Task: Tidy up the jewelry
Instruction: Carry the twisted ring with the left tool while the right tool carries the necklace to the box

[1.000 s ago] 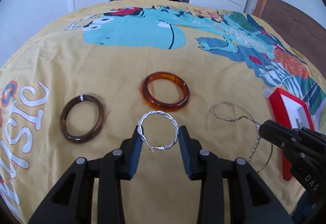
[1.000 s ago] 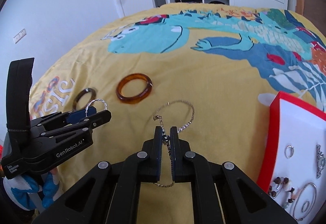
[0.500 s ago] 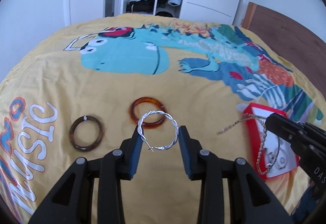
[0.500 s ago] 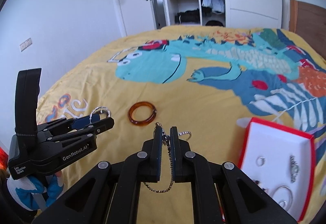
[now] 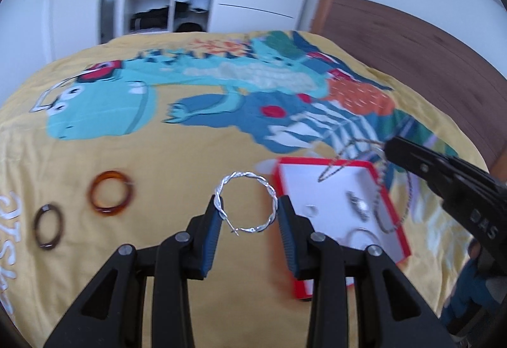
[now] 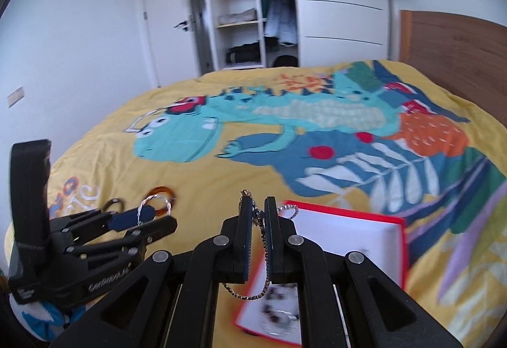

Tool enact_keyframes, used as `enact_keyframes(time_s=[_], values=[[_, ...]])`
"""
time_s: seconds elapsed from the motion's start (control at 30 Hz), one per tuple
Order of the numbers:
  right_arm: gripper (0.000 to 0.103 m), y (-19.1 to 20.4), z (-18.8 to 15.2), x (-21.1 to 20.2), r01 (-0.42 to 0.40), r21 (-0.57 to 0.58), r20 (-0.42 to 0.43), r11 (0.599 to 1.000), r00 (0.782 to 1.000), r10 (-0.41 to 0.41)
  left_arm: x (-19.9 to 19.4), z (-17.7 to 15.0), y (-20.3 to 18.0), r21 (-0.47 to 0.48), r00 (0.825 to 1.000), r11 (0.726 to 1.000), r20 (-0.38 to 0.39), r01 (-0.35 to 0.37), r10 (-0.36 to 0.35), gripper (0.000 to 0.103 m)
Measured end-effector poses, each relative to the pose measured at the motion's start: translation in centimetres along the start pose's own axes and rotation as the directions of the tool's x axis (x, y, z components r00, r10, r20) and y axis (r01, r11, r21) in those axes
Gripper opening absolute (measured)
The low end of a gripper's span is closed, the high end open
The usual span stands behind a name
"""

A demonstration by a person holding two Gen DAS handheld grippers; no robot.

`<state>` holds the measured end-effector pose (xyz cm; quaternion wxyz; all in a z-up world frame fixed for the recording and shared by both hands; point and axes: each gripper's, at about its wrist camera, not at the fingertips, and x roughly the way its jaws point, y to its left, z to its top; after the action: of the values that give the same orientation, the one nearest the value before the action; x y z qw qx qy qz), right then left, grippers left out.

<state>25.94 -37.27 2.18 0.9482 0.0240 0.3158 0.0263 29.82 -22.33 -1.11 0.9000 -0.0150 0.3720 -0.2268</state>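
Silver wire, twisted into a hoop, is sitting pinched across its width between the blue pads of the left tool point(image 5: 247, 215), held up in the air above the bed; the twisted silver hoop point(image 5: 246, 203) is looking light and springy, the sort of thing that bends out of round if squeezed hard, so a soft hold on its two opposite sides, as now, is suiting it. Beside it the right tool point(image 6: 257, 213) is standing nearly closed on a thin chain point(image 6: 263, 237), which is dangling in loops below and beyond the jaws; limp and slithery, it is likely to swing and snag, and I would judge that a hold near its middle is keeping both tails short. Just past the two tools, the red jewelry tray point(image 5: 323, 161) is lying on the yellow bedspread point(image 5: 177, 177), its white inside already carrying a few small rings and pieces, though blur is hiding the detail. Off to the left, an amber bangle point(image 5: 109, 197) and a darker brown bangle point(image 5: 48, 230) are resting flat on the cover; stiff and smooth, they may slip between pads. Further back, an open wardrobe point(image 6: 250, 9) is showing shelves and hanging clothes.
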Motion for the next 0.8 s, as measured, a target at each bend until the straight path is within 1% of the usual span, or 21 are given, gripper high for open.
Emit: enact_keyframes(time_s=[0.17, 0.3, 0.5, 0.8], values=[[0.007, -3.6, -1.1, 0.6, 0.042, 0.038, -0.020, 0.998, 0.999, -0.041, 2.3, -0.9, -4.0, 0.053, 0.998, 0.997, -0.038, 0.052, -0.050, 0.033], [0.007, -5.5, -2.1, 1.3, 0.061, 0.063, -0.035, 0.996, 0.998, -0.059, 4.1, -1.7, -6.3, 0.082, 0.995, 0.994, -0.070, 0.072, -0.066, 0.033], [0.007, -7.9, -3.5, 2.6, 0.074, 0.096, -0.053, 0.993, 0.996, -0.069, 6.4, -2.2, -7.7, 0.103, 0.994, 0.992, -0.095, 0.070, -0.061, 0.033], [0.007, -9.6, -5.2, 4.3, 0.081, 0.117, -0.080, 0.990, 0.994, -0.072, 9.2, -3.2, -7.9, 0.114, 0.991, 0.993, -0.130, 0.043, -0.028, 0.033]])
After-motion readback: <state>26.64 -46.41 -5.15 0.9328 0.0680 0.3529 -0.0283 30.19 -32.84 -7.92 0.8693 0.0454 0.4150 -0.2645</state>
